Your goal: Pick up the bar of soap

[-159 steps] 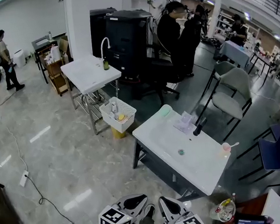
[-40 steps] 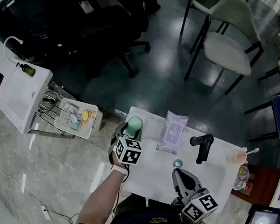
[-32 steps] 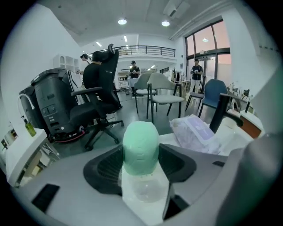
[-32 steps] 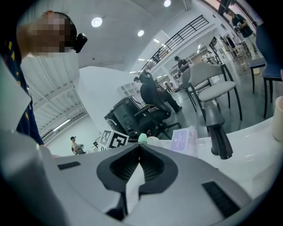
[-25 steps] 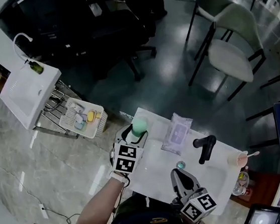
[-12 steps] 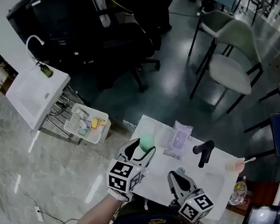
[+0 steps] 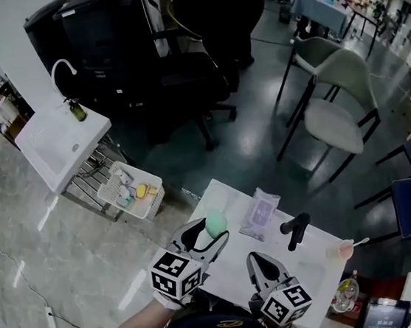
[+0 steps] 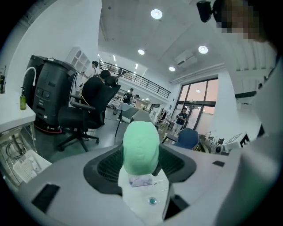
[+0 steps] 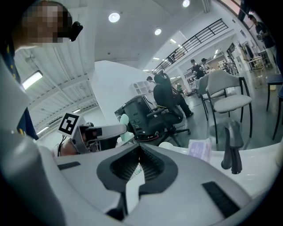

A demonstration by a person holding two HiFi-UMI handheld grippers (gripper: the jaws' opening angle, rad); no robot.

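Observation:
The pale green bar of soap (image 7: 215,225) sits between the jaws of my left gripper (image 7: 212,230), which is shut on it and holds it above the left corner of the white sink table (image 7: 316,259). In the left gripper view the soap (image 8: 140,148) stands upright between the ribbed pads, with the table and its drain (image 8: 152,201) far below. My right gripper (image 7: 256,259) is shut with nothing in it, over the table's near side. In the right gripper view its pads (image 9: 150,167) meet at the tips, and the soap (image 9: 124,119) shows at the left.
On the table are a black faucet (image 7: 294,230), a pack of wipes (image 7: 260,214) and a pink cup (image 7: 342,250). A white basket (image 7: 131,192) and a second sink table (image 7: 64,136) stand to the left. Chairs (image 7: 334,118) stand beyond.
My left gripper has lifted the soap off the table's left corner and drawn it up toward me. The right gripper has stayed shut near the table's front.

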